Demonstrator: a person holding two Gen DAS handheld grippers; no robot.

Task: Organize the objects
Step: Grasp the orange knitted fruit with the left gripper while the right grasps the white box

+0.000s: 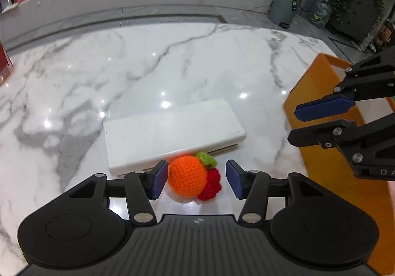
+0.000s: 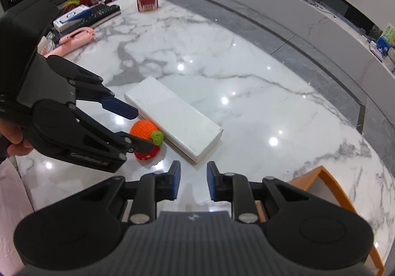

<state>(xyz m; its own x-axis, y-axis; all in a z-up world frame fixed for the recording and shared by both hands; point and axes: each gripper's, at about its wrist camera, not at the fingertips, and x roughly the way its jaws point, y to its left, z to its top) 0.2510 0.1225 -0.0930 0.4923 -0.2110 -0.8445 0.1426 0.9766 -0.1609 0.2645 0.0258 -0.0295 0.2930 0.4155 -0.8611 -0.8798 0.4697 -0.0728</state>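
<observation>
Orange crochet fruit (image 1: pixel 187 176) sits between the spread left tool (image 1: pixel 196 178); right tool (image 2: pixel 193 183), spread, holds nothing.

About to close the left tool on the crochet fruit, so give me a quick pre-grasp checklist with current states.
1. Left tool open: ok.
2. Crochet fruit between its fingers: ok, orange ball sits in the gap.
3. Fruit centred: not ok, it sits nearer the left finger, the red part toward the right.
4. White box clear of the fingers: cannot tell, it lies right behind the fruit.
5. Right tool out of the way: ok, open and empty, off to the side.
6. Orange tray reachable: ok, on the table to the right.
</observation>
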